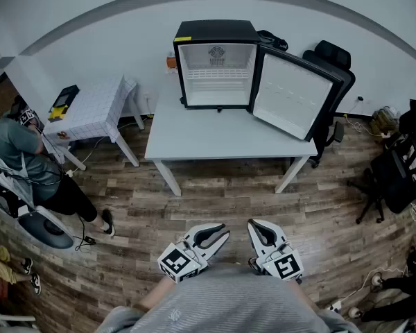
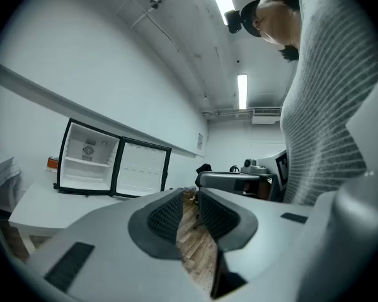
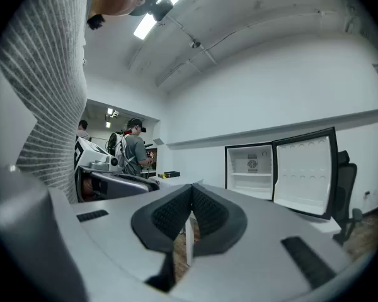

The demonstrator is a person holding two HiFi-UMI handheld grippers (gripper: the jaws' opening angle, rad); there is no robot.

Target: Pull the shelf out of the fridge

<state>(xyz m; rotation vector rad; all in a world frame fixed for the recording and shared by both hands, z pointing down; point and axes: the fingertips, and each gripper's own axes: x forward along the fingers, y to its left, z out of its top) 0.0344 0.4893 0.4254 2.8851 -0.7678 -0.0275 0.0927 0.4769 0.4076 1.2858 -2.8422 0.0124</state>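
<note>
Shelf (image 1: 217, 75): white, seated across the interior of the black mini fridge (image 1: 215, 30).
Fridge: at the far edge of the white table (image 1: 215, 141), door (image 1: 295, 96) swung open to the right.
Left gripper (image 1: 215, 233): well short of the table, jaws narrowly apart, empty.
Right gripper (image 1: 258, 229): beside it, jaws together, empty.

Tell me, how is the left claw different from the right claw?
The grey, black-padded left claw has its jaws slightly apart, with wooden floor showing in the gap; the matching grey right claw has its jaws pressed together. Seen from the head, the left claw slants rightward, the right claw leftward. Both are empty and far from the open black fridge.
</note>
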